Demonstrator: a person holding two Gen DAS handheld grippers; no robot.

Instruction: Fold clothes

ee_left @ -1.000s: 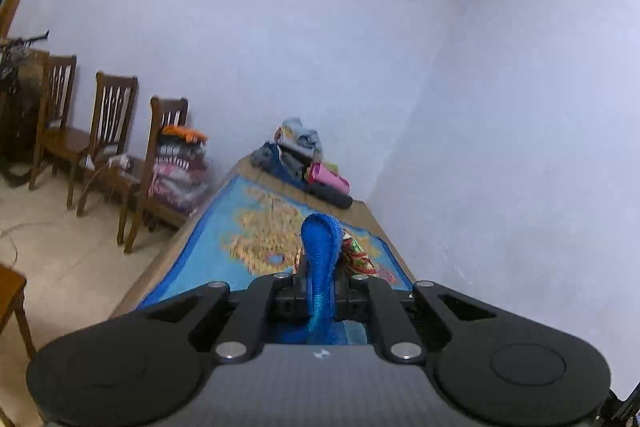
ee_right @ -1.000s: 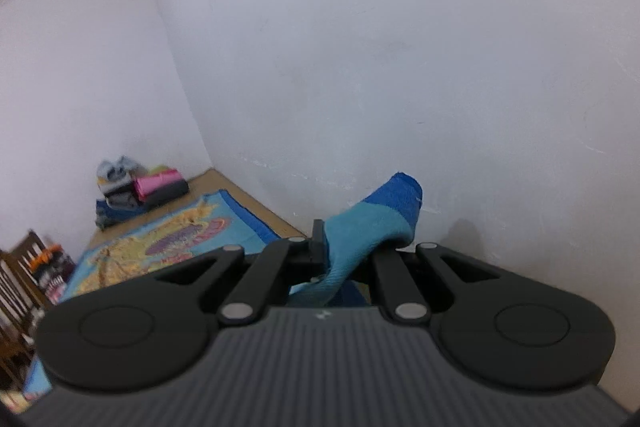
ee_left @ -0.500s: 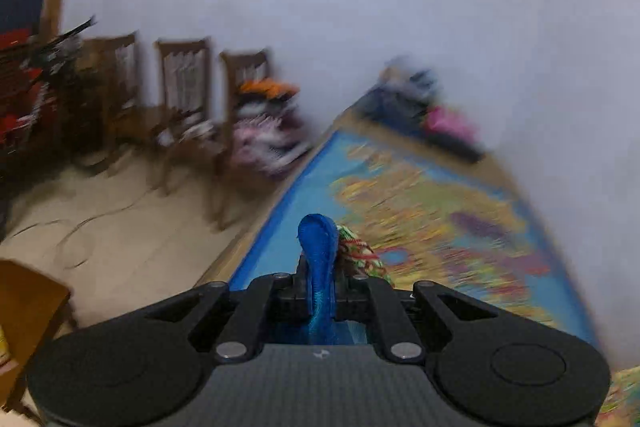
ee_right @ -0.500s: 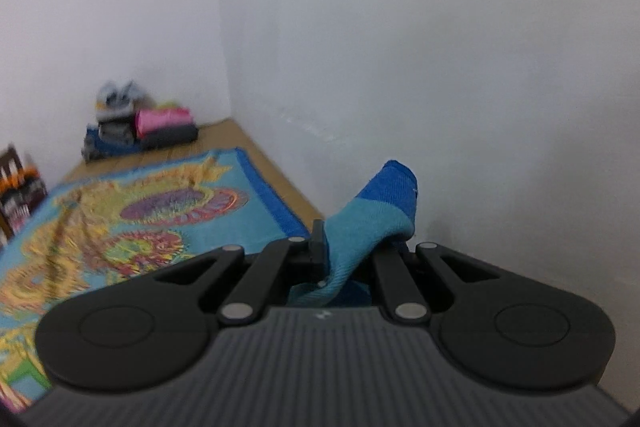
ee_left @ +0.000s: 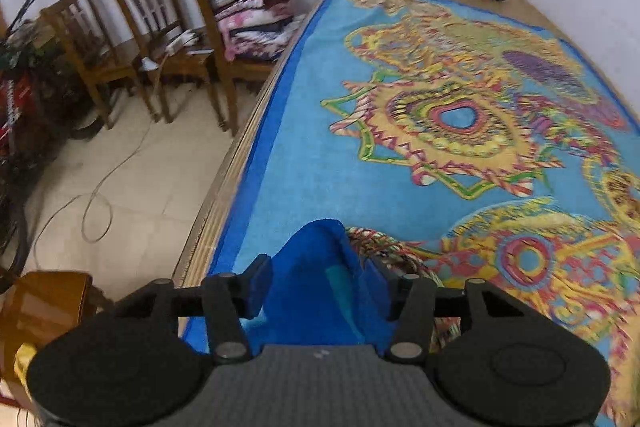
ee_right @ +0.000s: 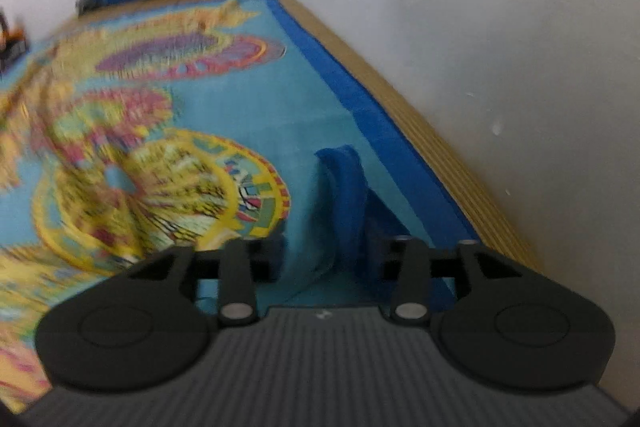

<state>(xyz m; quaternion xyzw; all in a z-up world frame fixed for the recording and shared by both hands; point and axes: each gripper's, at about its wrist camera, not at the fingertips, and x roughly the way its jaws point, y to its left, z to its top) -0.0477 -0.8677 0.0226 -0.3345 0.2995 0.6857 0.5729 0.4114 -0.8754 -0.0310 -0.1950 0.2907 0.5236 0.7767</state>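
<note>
**Both grippers let go of the blue cloth**

Left wrist view: the black left gripper point(ee_left: 316, 287) points down at a big blue cloth with bright yellow and red patterns point(ee_left: 460, 131), spread flat on a wooden bed point(ee_left: 224, 179). Its jaws are opening, and a raised blue fold of the cloth point(ee_left: 316, 267) stands between them. Brown wooden chairs point(ee_left: 160, 19) stand beside the bed.

Right wrist view: the black right gripper point(ee_right: 328, 255) is near the cloth's dark blue edge by the white wall point(ee_right: 500, 47). Its jaws are opening too, with a loose blue fold between them.
</note>
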